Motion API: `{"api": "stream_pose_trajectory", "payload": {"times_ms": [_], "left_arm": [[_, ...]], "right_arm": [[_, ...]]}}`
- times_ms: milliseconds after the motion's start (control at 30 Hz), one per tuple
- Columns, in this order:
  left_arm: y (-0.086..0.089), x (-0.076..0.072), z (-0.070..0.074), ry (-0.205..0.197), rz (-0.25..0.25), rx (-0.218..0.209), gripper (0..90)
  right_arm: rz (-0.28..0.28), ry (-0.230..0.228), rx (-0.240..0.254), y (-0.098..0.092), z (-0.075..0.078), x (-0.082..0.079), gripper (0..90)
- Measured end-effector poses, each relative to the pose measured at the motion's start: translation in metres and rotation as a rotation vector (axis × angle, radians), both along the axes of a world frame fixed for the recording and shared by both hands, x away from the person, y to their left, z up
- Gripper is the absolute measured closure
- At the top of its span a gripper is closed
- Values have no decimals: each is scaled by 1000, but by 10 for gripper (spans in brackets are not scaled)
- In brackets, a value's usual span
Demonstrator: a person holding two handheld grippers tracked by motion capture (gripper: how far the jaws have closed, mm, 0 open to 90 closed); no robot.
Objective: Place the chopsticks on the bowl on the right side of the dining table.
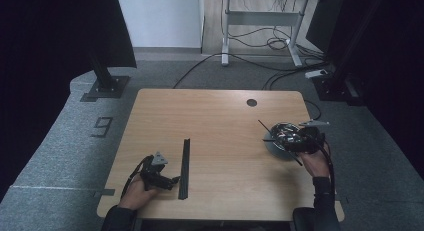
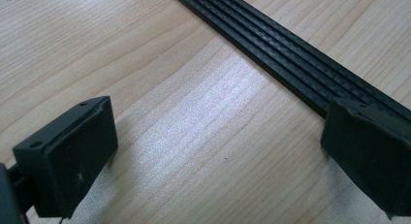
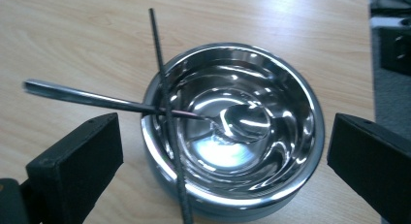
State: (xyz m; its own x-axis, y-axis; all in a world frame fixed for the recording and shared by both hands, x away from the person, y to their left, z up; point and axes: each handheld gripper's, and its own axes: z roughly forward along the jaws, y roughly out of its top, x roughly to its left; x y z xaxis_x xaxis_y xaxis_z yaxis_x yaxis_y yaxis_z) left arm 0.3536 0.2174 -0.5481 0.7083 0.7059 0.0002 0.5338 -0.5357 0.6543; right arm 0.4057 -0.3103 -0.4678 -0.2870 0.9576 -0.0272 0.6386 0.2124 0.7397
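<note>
A shiny steel bowl (image 3: 286, 83) stands at the right of the wooden table (image 1: 215, 121). A metal spoon (image 3: 87, 98) lies in it with its handle sticking out over the rim, and a thin black stick (image 3: 162, 64) rests across the bowl. My right gripper (image 3: 223, 151) hovers over the bowl (image 1: 272, 145), open, with nothing touching its pads. Near the front left lies a long black ribbed strip (image 1: 185, 168). My left gripper (image 2: 218, 156) sits low on the table beside the strip (image 2: 291, 64), open and holding nothing; its right pad is near the strip's edge.
A round cable hole (image 1: 251, 102) sits near the table's far edge. A black stand base (image 1: 105, 86) is on the carpet at the far left, another stand at the far right. Cables lie on the floor under a desk (image 1: 265, 16) behind.
</note>
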Motion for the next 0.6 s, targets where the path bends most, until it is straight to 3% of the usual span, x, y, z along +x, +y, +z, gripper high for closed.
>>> {"api": "stream_pose_trajectory", "payload": {"times_ms": [100, 200, 300, 400, 600], "left_arm": [[0, 0, 0, 0, 0, 0, 0], [0, 0, 0, 0, 0, 0, 0], [0, 0, 0, 0, 1, 0, 0], [0, 0, 0, 0, 1, 1, 0], [0, 0, 0, 0, 0, 1, 0]], "right_arm": [[-19, -17, 8, -3, -6, -1, 0], [-19, 4, 1, -6, -11, 2, 0], [-22, -13, 42, -7, -13, 1, 0], [-38, -19, 4, -7, -18, 2, 0], [-59, -37, -5, -4, -28, 5, 0]]}}
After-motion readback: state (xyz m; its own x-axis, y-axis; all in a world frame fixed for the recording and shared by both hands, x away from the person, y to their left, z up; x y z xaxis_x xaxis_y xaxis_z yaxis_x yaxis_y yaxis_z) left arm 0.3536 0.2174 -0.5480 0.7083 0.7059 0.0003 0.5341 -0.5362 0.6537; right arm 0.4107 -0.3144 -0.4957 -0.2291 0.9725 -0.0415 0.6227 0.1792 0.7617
